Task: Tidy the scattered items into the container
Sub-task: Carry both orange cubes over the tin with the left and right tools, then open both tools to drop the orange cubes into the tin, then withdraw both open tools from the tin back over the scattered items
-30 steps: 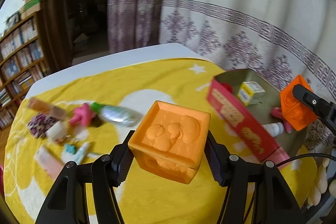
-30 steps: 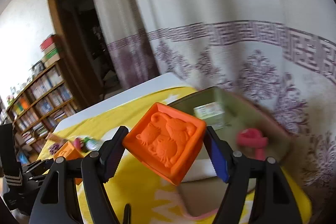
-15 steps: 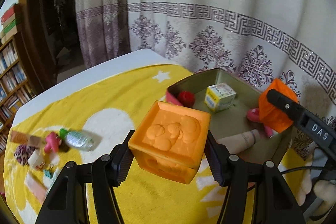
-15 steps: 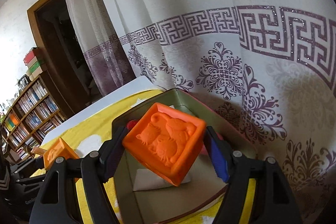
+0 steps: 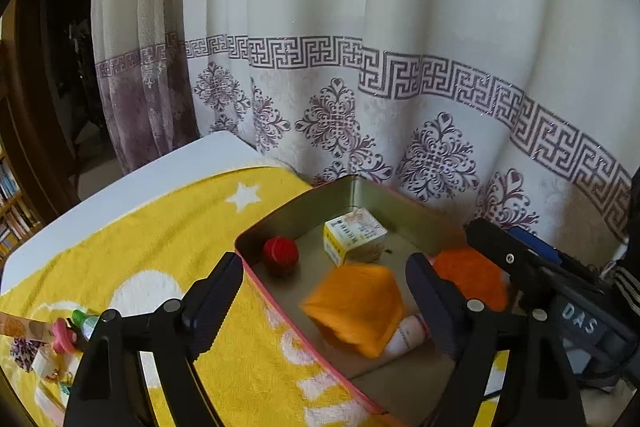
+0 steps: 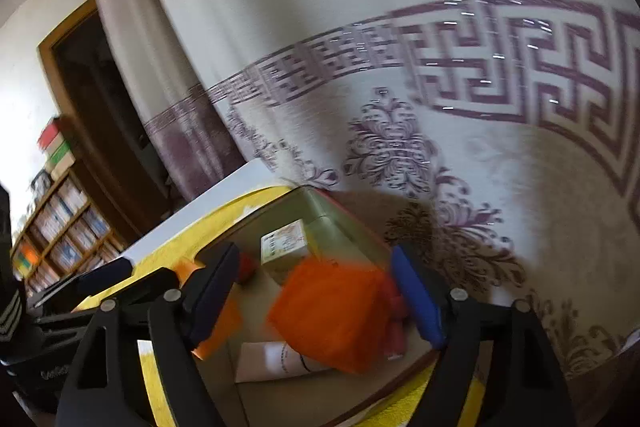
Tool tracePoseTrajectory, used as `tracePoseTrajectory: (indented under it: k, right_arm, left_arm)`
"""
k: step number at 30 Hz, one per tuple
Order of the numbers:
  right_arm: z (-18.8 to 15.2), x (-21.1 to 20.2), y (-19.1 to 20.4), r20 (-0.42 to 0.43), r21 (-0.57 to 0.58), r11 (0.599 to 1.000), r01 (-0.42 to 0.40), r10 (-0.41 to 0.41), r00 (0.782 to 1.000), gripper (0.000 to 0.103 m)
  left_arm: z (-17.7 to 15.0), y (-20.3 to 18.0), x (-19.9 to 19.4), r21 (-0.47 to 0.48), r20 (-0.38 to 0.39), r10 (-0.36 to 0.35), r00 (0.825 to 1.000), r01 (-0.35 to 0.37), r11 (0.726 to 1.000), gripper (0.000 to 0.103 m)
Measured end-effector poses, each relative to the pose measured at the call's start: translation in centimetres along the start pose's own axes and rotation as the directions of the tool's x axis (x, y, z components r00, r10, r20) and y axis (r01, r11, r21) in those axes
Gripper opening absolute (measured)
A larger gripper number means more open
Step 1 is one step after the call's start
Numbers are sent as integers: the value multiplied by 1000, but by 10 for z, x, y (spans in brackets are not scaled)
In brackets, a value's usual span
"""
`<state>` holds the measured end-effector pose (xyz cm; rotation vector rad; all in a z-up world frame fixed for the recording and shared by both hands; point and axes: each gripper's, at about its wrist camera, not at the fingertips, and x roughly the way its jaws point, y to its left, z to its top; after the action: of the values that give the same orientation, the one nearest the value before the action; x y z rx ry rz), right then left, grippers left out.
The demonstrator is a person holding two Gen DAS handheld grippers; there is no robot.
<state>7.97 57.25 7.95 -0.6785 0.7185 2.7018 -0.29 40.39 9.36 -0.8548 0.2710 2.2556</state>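
Over the tin point(image 5: 256, 241), both just-opening tools point(image 5: 324, 303) point(image 6: 316, 291) stand released, orange blocks point(image 5: 356, 307) point(image 6: 336, 311) loose between.

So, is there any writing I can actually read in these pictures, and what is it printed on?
"DAS": white letters on the black body of the right gripper, seen from the left wrist view.
Small yellow and white box in the tin: printed label, too small to read.
White tube in the tin: dark print, too blurred to read.
Book spines on the shelves: unreadable.
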Motion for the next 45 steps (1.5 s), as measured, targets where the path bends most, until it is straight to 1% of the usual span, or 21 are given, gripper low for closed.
tracePoseTrajectory:
  k: [2,6,17,20,26,31,37,40,44,45]
  right_arm:
    - [0,-1,-3,8,7,1000,11,-11,1000,82]
    - [-2,-1,4,7,-16,1000,5,-5,1000,82]
    - [-10,-4,25,4,-69,997,-15,16,1000,82]
    - [-15,-5,36,-1,-98,995,-25,25,1000,82]
    - [-24,-15,62,21,-160,986,-49,53,998,82]
    - [-34,-12,79,0,-180,981,-76,77,997,82]
    - [-43,-9,102,-26,-190,976,-107,104,994,82]
    - [-48,-7,117,-40,-210,970,-123,117,992,82]
    - [-54,-4,138,-65,-240,959,-151,139,988,82]
    - [-57,-2,144,-77,-245,956,-162,148,986,82]
  left_arm:
    - [-1,4,-2,-12,1,5,1000,-5,1000,85]
    - [-4,14,-6,-36,2,27,1000,-27,999,85]
    - [-27,51,-24,-122,-22,76,997,-78,989,85]
    - [-34,62,-29,-143,-30,88,996,-91,986,85]
    - [-47,87,-43,-195,-35,107,994,-112,974,85]
    - [-59,109,-55,-233,-39,130,991,-136,963,85]
    - [-81,146,-72,-294,-56,170,984,-179,939,85]
    - [-94,168,-80,-333,-66,194,979,-205,921,85]
    - [-115,203,-93,-387,-84,239,967,-253,887,85]
    - [-120,211,-97,-400,-89,258,962,-272,875,85]
